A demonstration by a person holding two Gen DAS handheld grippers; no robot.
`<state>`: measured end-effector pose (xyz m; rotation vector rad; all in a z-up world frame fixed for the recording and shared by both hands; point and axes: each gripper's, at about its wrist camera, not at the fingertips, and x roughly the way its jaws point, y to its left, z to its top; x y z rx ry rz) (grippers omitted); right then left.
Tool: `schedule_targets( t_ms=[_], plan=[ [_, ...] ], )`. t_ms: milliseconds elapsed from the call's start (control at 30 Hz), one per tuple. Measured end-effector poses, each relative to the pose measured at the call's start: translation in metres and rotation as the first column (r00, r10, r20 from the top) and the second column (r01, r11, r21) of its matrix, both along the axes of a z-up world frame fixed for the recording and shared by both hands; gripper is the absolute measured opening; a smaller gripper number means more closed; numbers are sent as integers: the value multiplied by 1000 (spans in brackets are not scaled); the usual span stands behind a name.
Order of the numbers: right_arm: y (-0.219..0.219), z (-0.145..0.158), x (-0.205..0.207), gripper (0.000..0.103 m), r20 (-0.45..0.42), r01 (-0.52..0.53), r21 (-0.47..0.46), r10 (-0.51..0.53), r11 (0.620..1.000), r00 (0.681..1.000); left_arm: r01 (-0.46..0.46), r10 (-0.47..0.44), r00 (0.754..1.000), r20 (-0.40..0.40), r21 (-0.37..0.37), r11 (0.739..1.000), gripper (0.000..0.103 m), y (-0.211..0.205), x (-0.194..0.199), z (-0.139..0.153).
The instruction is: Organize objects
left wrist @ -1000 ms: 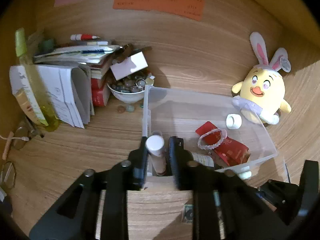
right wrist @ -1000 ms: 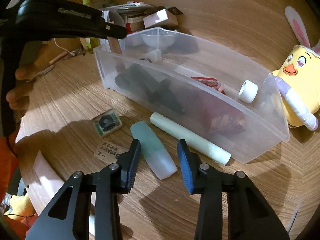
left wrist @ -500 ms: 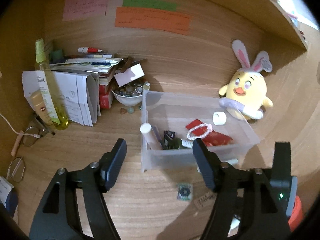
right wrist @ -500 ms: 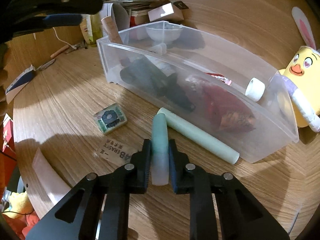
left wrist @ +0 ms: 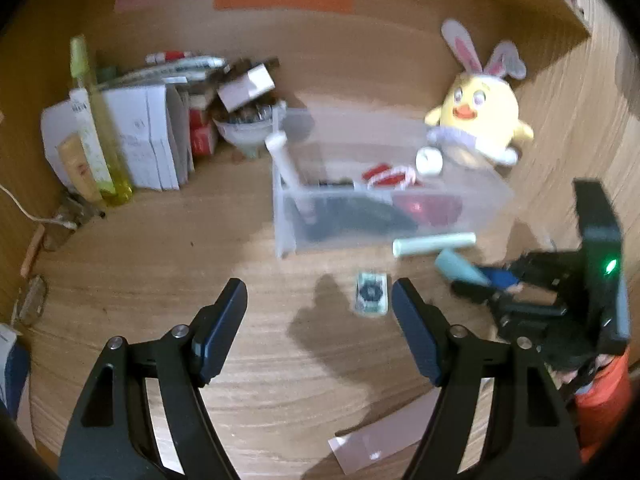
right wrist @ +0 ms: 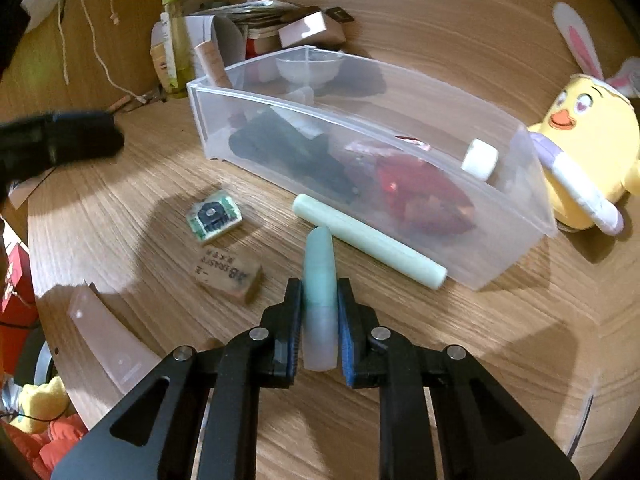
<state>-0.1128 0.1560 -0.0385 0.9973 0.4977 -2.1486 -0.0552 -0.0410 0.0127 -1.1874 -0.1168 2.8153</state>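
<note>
A clear plastic bin (right wrist: 400,92) (left wrist: 384,208) on the wooden desk holds a white-capped tube (left wrist: 286,160), dark items, a red packet (right wrist: 424,188) and a white tape roll (right wrist: 479,159). My right gripper (right wrist: 319,304) is shut on a teal tube (right wrist: 318,272), lifted just above the desk in front of the bin; it also shows in the left wrist view (left wrist: 456,266). My left gripper (left wrist: 320,304) is open and empty, above a small green square item (left wrist: 371,293) (right wrist: 215,218). A pale green stick (right wrist: 368,246) lies along the bin's front wall. A tan eraser (right wrist: 230,274) lies nearby.
A yellow bunny-eared plush (left wrist: 476,120) sits right of the bin. Books, papers, a green spray bottle (left wrist: 94,120) and a bowl of trinkets (left wrist: 244,128) stand at the back left. A translucent pink card (right wrist: 108,340) lies at the front left.
My left gripper let go of the white-capped tube in the bin, opened and drew back and down over the desk. My right gripper closed on the teal tube and lifted it.
</note>
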Motion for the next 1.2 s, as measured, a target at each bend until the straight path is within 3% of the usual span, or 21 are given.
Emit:
schedule_targets(
  t_ms=[333,567,633,700,867,1200],
  plan=[
    [19,5,1,15,5,35,-54,-35,998,999,42,-42,994,103,7,999,74,19,-28,-32],
    [26,6,-4,15,12,54,-76,-54,996,998,78,-79,985,156,10,997,59,32,-44,-46],
    [28,6,-5,15,13,58,-82,-57,995,998,78,-78,986,150,5,997,56,33,-46,-46],
    [29,7,-6,15,14,60,-90,-59,994,998,85,-85,983,161,8,996,44,35,-48,-48],
    [31,11,-6,15,9,63,-105,-63,992,998,93,-88,986,145,-22,995,26,37,-48,-49],
    [30,23,-2,15,-12,59,-139,-61,989,998,63,-62,993,97,-12,998,24,30,-38,-38]
  ],
)
